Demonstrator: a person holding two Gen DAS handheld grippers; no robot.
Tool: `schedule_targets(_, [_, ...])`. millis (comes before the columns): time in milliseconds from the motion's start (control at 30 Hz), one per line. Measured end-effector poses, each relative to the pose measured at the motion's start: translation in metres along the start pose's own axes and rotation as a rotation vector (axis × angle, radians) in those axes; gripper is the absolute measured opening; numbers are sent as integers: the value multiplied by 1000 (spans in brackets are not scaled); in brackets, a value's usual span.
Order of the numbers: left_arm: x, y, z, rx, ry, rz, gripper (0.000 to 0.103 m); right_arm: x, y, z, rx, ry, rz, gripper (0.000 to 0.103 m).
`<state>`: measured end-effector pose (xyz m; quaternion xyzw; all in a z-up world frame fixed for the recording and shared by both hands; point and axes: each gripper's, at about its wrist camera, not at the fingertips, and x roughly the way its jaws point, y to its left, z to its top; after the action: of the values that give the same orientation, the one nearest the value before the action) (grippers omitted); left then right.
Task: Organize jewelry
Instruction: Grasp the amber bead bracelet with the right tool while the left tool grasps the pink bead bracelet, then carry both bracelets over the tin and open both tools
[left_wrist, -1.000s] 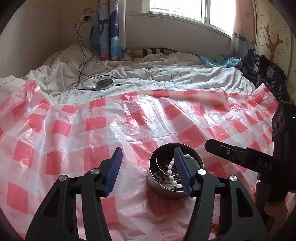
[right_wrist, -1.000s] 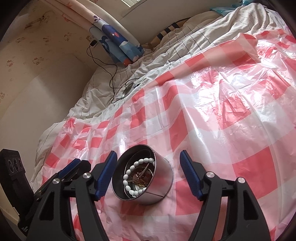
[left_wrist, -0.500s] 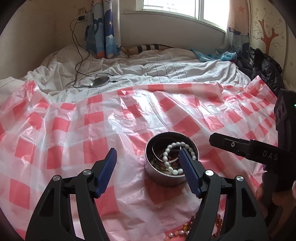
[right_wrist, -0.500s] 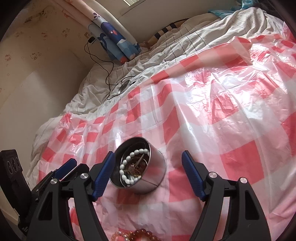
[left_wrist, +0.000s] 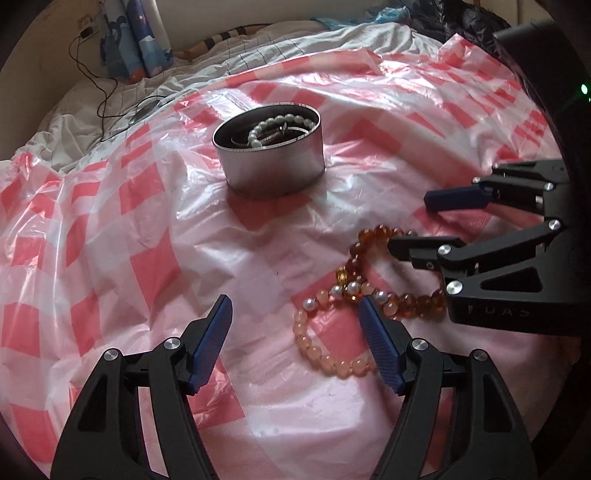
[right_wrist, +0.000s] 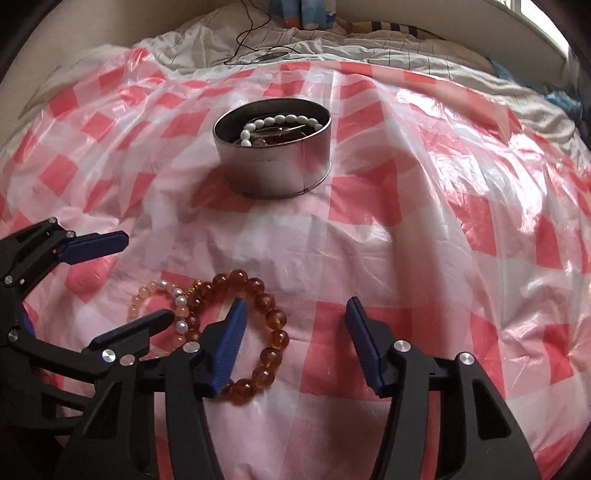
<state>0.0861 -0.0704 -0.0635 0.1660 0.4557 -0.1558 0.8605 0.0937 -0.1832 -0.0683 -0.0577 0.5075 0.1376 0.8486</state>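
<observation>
Centrally, bare red-and-white checked plastic sheet (right_wrist: 369, 258) separates the round metal tin (right_wrist: 273, 162) from both spread-jawed grippers, left (left_wrist: 295, 332) and right (right_wrist: 293, 336), flanking amber (right_wrist: 266, 325) and pale pink bead bracelets (left_wrist: 325, 354).

Your amber bracelet (right_wrist: 258, 332) and pale pink bracelet (left_wrist: 328, 343) lie overlapping at your fingers; the open tin (left_wrist: 269, 162) with white beads (left_wrist: 275, 123) sits beyond them.

Home bedroom, rumpled white bedding (left_wrist: 258, 48), cartoon-print curtain (left_wrist: 140, 37), charger cable (left_wrist: 103, 85) at wall
</observation>
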Motion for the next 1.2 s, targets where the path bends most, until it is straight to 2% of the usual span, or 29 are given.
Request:
schedule_targets(33, [2,1,-2,1,6,1,68,3,4,-1,-24,1,-22,53])
schedule_targets(100, [1,4,-5,-14,5,-19,68,5,10,-3,-62,-5,-41,44])
schedule_targets(133, [1,6,-7,-23,5,-38,67,4,12,-4,-75,-6,-35,30])
schedule_targets(167, [1,7,-8,-27,3,-56,57,4,15,-5,-88,-6,-38,17])
schedule_targets(200, [1,6,-9,-28,1,-92,47,3,18,-7,-102,-5,-48,14])
schedule_targets(233, [0,6,-10,-30,3,-129,27,2,19,-8,-106,-6,-50,12])
schedule_targets(267, [-1,5,-10,-28,5,-132,13,2,17,-7,-89,-3,-29,12])
schedule_targets(300, [-1,5,-10,-31,13,-152,7,1,13,-5,-56,0,9,12])
schedule_targets(400, [-3,20,-8,-117,19,-253,7,-5,-12,-3,111,-5,182,12])
schedule_targets(533, [-23,43,1,-221,-60,-335,7,-20,-42,-1,308,-77,399,12])
schedule_targets(633, [-37,53,12,-257,-122,-354,7,-37,-58,1,396,-185,555,12])
schedule_targets(700, [-45,57,21,-269,-154,-366,7,-51,-62,4,417,-267,627,12])
schedule_targets(800, [-51,60,37,-267,-194,-366,7,-64,-70,11,453,-350,672,12])
schedule_targets(933, [-53,69,64,-290,-242,-375,7,-70,-79,26,493,-404,701,12])
schedule_targets(1067, [-46,78,90,-327,-277,-390,7,-67,-83,46,510,-435,722,12])
schedule_targets(1200, [-26,88,112,-390,-305,-441,7,-60,-90,60,510,-442,721,12])
